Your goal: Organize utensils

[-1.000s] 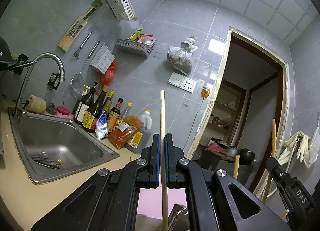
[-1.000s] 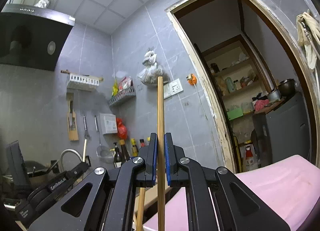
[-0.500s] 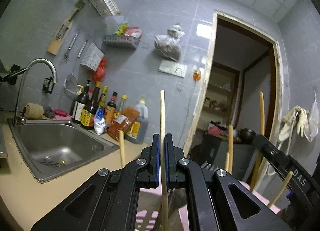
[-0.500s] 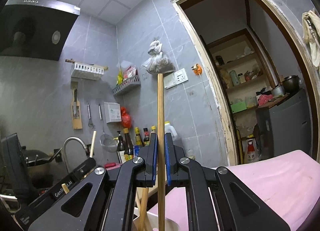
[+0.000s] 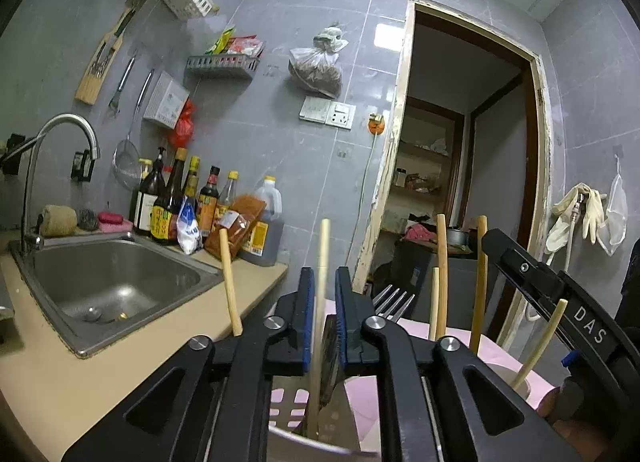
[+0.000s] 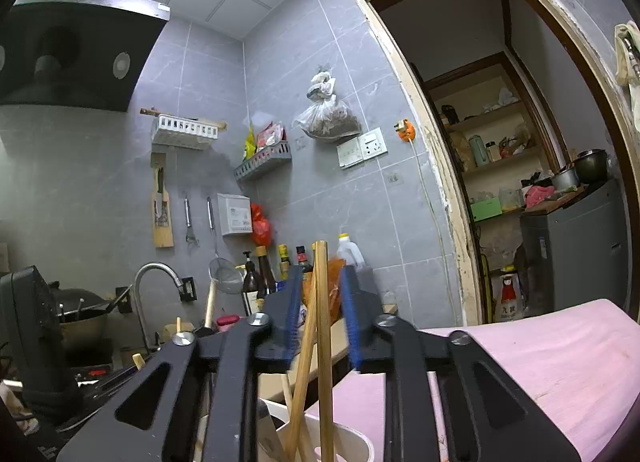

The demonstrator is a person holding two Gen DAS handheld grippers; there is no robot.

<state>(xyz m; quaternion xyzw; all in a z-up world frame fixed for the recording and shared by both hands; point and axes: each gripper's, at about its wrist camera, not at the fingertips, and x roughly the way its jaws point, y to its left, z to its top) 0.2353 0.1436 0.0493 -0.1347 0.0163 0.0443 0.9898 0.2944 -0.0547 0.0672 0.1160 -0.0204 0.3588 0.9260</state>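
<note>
Left tongs (image 5: 321, 302) stood parted, blue pads clear of the pale chopstick (image 5: 320, 294) rising between them; no grip on it. Chopstick upright, lower end down in the white holder (image 5: 316, 442) below the tongs. Beside it in the same holder, a fork (image 5: 390, 302), tines up, just right of the right pad. More sticks upright to the right (image 5: 441, 274), one short stick (image 5: 230, 282) leaning at the left. Right tool's black arm (image 5: 560, 302) crossing the lower right of the left view, marked DAS.

Right tongs (image 6: 320, 302) likewise spread wide, pads well off the brown chopstick (image 6: 323, 342) standing between them, held by nothing. A second stick (image 6: 302, 374) slanted against it, both ending in the white cup (image 6: 356, 446). Pink board (image 6: 540, 362) lying to the right, just behind the cup.

Farther off in the left view: steel sink (image 5: 100, 286) set in the beige tabletop (image 5: 60, 382), tap (image 5: 52, 157) above it, row of bottles (image 5: 176, 197) against the grey wall, bag (image 5: 318, 65) hanging by the socket, open doorway (image 5: 460, 161) with shelves behind. Black hood (image 6: 72, 49) at upper left of the right view.
</note>
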